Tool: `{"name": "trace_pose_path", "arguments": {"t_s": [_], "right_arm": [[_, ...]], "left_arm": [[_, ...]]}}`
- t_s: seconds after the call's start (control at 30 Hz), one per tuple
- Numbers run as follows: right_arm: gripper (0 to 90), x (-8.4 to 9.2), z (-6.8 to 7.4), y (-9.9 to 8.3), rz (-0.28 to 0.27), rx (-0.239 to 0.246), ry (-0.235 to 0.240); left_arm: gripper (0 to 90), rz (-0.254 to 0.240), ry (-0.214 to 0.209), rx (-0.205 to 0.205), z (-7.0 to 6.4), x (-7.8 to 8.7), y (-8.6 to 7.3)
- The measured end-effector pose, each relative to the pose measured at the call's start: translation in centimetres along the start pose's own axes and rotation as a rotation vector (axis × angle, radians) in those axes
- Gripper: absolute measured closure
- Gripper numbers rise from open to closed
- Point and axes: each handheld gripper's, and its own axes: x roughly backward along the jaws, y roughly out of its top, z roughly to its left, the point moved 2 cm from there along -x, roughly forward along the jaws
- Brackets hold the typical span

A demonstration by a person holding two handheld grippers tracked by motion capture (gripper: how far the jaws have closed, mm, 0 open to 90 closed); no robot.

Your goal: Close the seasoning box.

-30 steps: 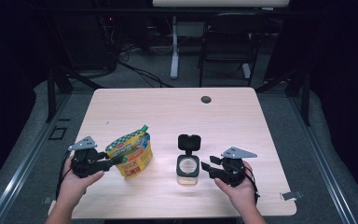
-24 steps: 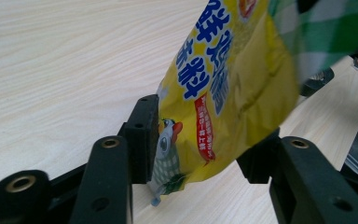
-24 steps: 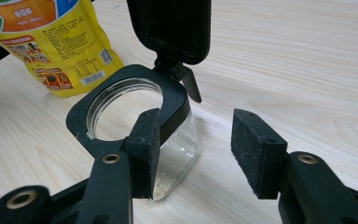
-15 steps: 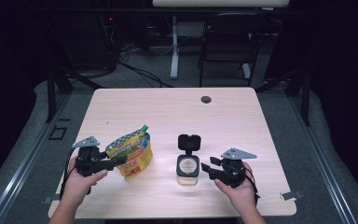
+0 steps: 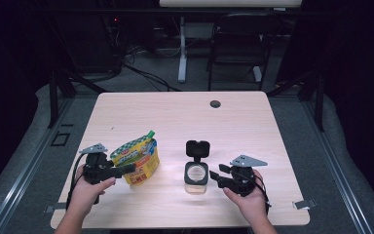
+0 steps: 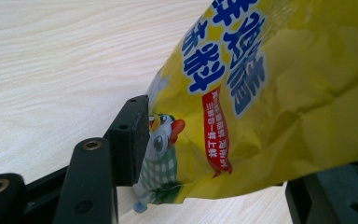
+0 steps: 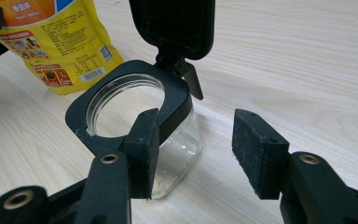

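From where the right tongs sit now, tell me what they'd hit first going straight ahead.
Probably the clear jar. The right tongs stand open just short of it, pointing toward its black rim, one pad overlapping the glass wall in the right gripper view. The yellow pouch lies farther off. Depth is hard to judge.

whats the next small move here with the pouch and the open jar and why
Probably close the left gripper on the yellow pouch. Its jaws have just been opening and the pouch sits between them, one pad at its edge. The glass jar stands with its lid flipped back beside the open right gripper, ready for pouring.
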Motion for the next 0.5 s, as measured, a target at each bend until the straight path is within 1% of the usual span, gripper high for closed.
{"name": "trace_pose_path", "arguments": {"t_s": [0.1, 0.3, 0.37, 0.5], "right_arm": [[51.2, 0.0, 0.0, 0.0, 0.0, 0.001, 0.0], [51.2, 0.0, 0.0, 0.0, 0.001, -0.002, -0.001], [51.2, 0.0, 0.0, -0.1, 0.004, 0.001, 0.0], [51.1, -0.1, 0.1, -0.1, 0.001, 0.001, 0.001]], "left_arm": [[45.8, 0.002, 0.001, 0.012, 0.0, -0.3, -0.1], [45.8, 0.014, 0.004, 0.008, 0.0, -0.8, -0.2], [45.4, 0.024, 0.004, 0.006, 0.0, -0.9, -0.3], [44.2, 0.014, 0.01, 0.014, 0.0, -1.1, -0.3]]}}
